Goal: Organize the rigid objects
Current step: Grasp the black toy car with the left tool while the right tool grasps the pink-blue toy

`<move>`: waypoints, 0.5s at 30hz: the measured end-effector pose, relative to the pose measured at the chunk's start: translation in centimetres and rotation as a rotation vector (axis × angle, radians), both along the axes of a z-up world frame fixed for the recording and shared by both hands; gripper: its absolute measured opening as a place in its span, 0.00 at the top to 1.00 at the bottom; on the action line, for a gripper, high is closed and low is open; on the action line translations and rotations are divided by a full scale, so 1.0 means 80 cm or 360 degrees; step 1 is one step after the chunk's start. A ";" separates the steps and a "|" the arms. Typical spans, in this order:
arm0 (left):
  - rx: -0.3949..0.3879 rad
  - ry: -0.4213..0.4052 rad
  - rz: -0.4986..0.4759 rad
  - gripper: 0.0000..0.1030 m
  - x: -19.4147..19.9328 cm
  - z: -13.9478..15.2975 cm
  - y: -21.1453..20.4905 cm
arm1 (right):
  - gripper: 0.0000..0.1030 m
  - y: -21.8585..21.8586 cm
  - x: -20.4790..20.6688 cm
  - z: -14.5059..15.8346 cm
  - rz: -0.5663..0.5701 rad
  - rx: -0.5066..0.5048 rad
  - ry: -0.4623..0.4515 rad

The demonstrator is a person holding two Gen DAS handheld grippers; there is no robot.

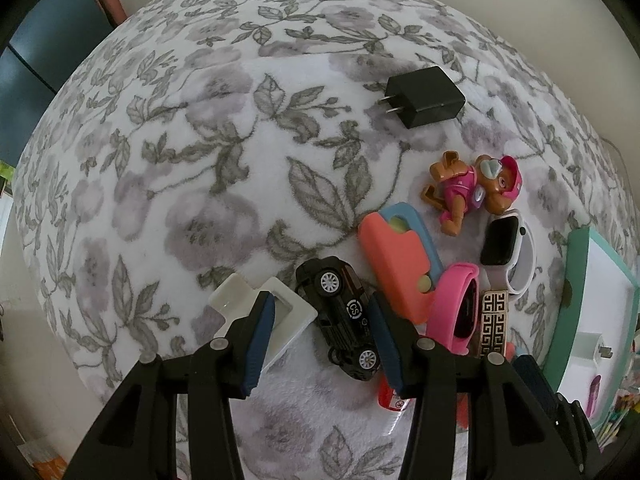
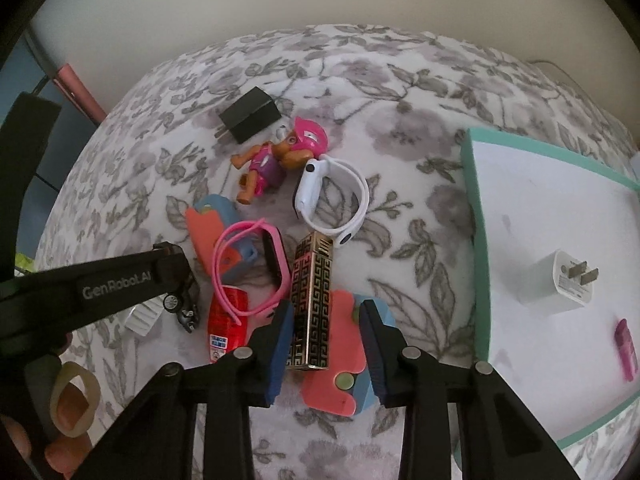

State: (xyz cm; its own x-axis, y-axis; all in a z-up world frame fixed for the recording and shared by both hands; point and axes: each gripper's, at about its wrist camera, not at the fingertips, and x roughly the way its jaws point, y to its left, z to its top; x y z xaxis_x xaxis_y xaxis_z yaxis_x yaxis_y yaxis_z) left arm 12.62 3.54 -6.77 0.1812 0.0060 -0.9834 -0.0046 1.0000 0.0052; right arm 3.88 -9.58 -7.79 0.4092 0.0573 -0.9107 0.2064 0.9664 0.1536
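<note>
The left tongs [image 1: 320,298] point straight down over a grey-and-white floral fleece blanket [image 1: 192,168], their blue pads standing open. A black toy car [image 1: 344,312] lies on its side between them. The left pad sits over a white rectangular plastic frame [image 1: 294,314], apart from the car, and the right pad is just at the car's edge.

The right tongs [image 2: 326,306] are also open, set around a long gold-and-black box with a Greek-key pattern [image 2: 314,300]. The left pad is against the box's side, while the right pad stands off it (coral shows in the gap). The box rests partly on a flat coral-and-blue plastic piece [image 2: 340,384].

A pink strap watch [image 2: 276,268], a small red tube [image 2: 224,320], a white smartwatch [image 2: 320,184], a brown puppy figure in pink [image 2: 280,156] and a black plug adapter [image 2: 250,118] lie scattered nearby. At the right, a white tray with a teal rim [image 2: 476,240] holds a white plug adapter [image 2: 560,284].
</note>
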 end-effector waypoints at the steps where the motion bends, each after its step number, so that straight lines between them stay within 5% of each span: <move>1: 0.0003 0.0000 -0.0004 0.51 0.000 0.000 -0.002 | 0.65 0.003 0.001 0.000 0.0011 -0.0020 0.0000; 7: 0.0037 -0.0010 -0.0027 0.49 -0.001 -0.003 -0.013 | 0.65 0.018 0.004 -0.003 0.0088 -0.0143 0.0008; 15: 0.0089 -0.0019 -0.0057 0.46 0.000 -0.007 -0.027 | 0.66 -0.012 -0.001 -0.001 -0.0027 -0.0001 0.0006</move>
State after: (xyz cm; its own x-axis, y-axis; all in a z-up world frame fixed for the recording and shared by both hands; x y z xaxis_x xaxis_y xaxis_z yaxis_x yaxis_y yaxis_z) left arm 12.61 1.36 -7.34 0.1942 0.0542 -0.9795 0.0308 0.9976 0.0614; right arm 3.79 -10.51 -7.88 0.4066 0.0498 -0.9122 0.2230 0.9629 0.1520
